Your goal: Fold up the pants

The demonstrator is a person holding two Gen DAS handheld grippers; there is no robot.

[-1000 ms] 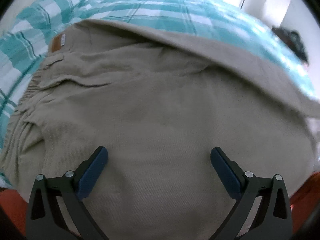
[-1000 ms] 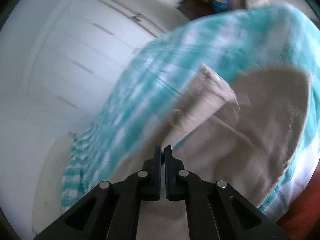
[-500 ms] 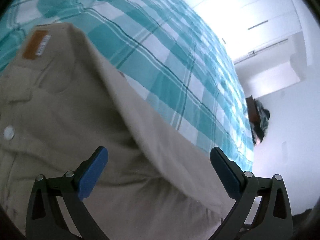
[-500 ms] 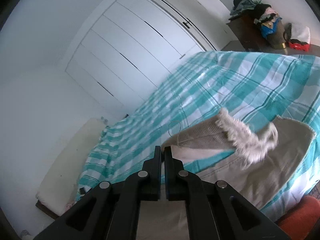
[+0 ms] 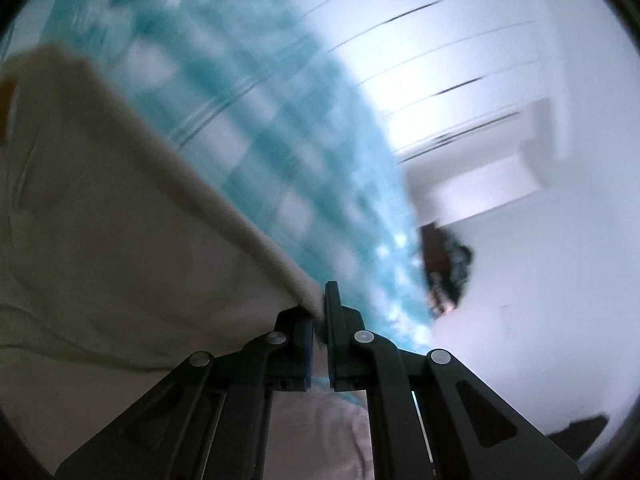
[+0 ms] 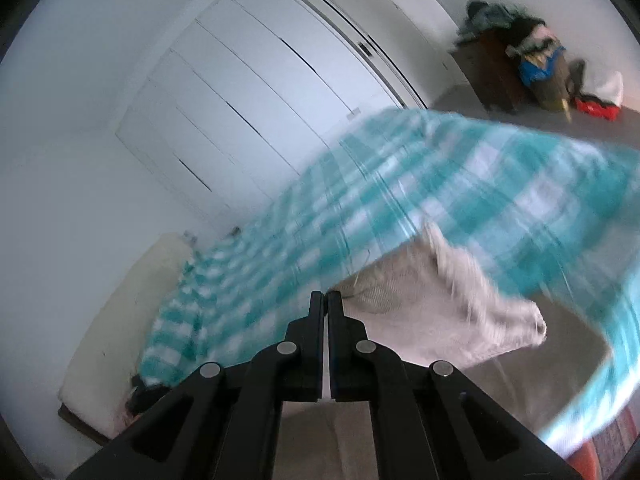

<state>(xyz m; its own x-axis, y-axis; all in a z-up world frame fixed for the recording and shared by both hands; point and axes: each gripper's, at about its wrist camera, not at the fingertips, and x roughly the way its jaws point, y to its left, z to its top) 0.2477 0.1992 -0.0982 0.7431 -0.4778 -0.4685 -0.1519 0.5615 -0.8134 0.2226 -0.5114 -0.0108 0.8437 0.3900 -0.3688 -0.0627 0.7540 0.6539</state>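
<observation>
Two grips are made, no fold laid yet: left gripper (image 5: 320,312) clenched on the pants (image 5: 120,240) edge above the bed (image 5: 260,140); right gripper (image 6: 325,308) pinching the frayed hem (image 6: 460,280); carrying over remains.

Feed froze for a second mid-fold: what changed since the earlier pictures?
The left tool, open over the pants a second ago, has shut on their edge and tilted up with it. The right tool has lifted the frayed hem higher. Unchanged: right tool shut, checked bedspread underneath.
</observation>
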